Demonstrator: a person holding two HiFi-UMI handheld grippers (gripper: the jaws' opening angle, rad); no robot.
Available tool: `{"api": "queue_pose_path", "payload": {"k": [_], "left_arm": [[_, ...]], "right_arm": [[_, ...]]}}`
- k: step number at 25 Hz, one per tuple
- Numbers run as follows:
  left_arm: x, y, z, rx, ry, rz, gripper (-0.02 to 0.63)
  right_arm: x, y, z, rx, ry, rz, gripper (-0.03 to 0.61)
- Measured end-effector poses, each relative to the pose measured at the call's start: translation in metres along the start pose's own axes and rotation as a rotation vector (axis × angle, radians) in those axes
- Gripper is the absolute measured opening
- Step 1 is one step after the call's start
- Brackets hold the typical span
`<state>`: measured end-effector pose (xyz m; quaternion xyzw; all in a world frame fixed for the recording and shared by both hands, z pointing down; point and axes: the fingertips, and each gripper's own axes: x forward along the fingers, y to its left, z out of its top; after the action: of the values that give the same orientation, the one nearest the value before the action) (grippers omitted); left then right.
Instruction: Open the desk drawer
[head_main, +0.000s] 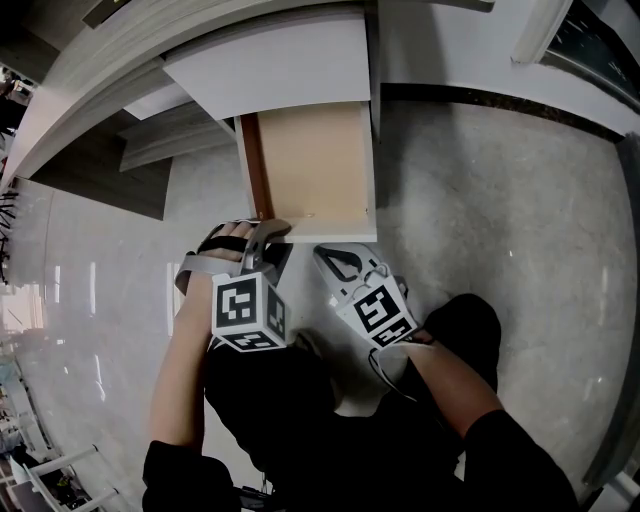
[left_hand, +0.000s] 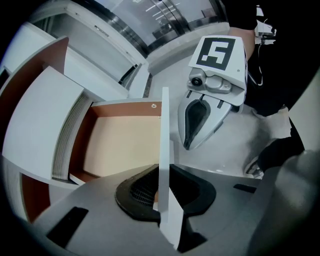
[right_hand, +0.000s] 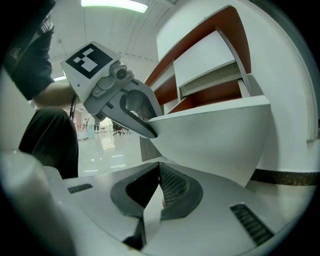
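While the drawer with a white front and tan board bottom (head_main: 310, 160) stands pulled well out from under the pale curved desk top (head_main: 200, 40), its inside bare, the left gripper (head_main: 272, 233) holds it by the top edge of the white front panel (left_hand: 165, 145). Its jaws pinch that thin board near the left corner (the left gripper view shows it edge-on between the pads). Right gripper (head_main: 325, 253): jaws pressed together, nothing in them, tip just beside the panel's outer face; touching or not, cannot tell. The person's dark-clad legs (head_main: 290, 400) are directly in front of the drawer, over a glossy speckled stone floor (head_main: 480, 200). Judgement: the opening looks nearly or wholly done, with little travel likely left. Risks from here:

- The grip sits off-centre, so a further pull may skew the drawer on its runners and jam it.
- The hold is only a pinch on a narrow smooth edge, so a tug angled downward could slide the pads off.
- Pulled much further, the drawer could reach its stops or come off them and drop toward the legs.
- The idle right gripper is close enough to knock the panel.
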<state>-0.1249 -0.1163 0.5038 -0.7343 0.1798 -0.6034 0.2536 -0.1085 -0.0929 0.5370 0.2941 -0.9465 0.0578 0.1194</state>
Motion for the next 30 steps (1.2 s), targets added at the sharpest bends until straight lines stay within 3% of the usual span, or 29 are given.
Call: {"api": "queue_pose_path", "payload": {"k": [30], "left_arm": [[-0.015,-0.003,0.0,0.026,-0.001,0.018,0.087]], "right_arm": [[-0.003,0.005,0.001,-0.008,0.001,0.001,0.006]]}}
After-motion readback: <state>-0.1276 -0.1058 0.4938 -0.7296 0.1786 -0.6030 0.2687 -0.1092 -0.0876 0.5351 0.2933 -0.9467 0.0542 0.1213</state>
